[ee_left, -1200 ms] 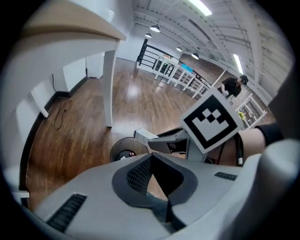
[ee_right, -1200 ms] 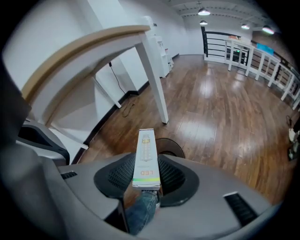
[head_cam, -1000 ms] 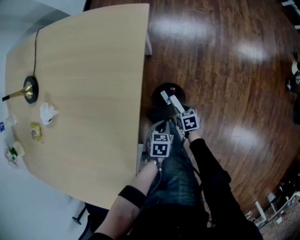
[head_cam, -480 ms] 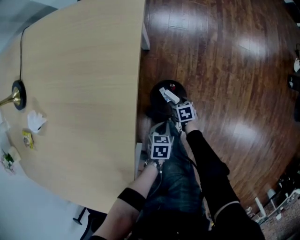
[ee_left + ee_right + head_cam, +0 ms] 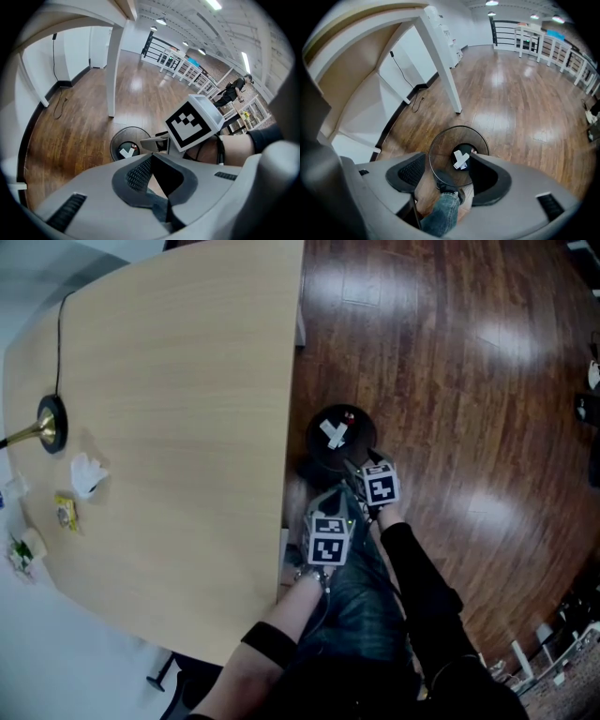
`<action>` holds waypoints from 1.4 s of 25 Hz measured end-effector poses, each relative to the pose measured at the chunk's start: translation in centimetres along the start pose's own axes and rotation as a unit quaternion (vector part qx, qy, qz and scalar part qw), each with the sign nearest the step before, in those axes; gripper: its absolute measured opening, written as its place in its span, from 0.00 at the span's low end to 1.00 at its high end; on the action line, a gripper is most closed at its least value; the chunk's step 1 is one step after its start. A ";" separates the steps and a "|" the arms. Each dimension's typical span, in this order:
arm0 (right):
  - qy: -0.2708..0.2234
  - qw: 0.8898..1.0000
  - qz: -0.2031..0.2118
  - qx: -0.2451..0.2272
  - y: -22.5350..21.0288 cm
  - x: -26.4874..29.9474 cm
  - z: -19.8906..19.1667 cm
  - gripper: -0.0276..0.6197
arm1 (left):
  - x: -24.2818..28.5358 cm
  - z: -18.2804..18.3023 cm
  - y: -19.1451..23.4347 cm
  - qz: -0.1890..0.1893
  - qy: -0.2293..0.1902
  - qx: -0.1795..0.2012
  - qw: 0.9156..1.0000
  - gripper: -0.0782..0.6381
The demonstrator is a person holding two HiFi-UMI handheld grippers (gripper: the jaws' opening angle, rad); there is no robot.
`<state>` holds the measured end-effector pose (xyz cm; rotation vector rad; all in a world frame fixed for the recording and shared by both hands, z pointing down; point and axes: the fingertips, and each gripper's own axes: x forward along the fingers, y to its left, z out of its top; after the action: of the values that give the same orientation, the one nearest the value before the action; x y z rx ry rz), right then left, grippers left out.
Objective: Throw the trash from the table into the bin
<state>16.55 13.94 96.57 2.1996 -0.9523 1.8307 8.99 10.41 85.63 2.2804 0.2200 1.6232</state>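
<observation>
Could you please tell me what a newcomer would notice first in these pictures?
The round black bin stands on the dark wooden floor beside the table, a white scrap lying in it. Above it hangs the right gripper, whose jaws have just been opening, with nothing between them. At the table's left edge lie a crumpled white paper and a yellow packet.

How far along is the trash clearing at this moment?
Done: white paper scraps lie in the bin. In hand: nothing. The right gripper, over the bin, has just been opening its jaws and nothing is between them; the left gripper is shut and empty. Left: a crumpled tissue, a yellow packet and a green-and-white wrapper on the table.
</observation>
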 end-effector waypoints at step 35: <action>-0.123 0.936 0.197 -0.263 30.7 -33.4 7.9 0.51 | -37.2 2.9 4.2 0.049 -0.210 -0.071 0.974 0.12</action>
<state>4.51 -1.39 54.87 2.0119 -1.7985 1.2102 -1.15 -5.65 53.23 2.4842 -0.1082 1.1145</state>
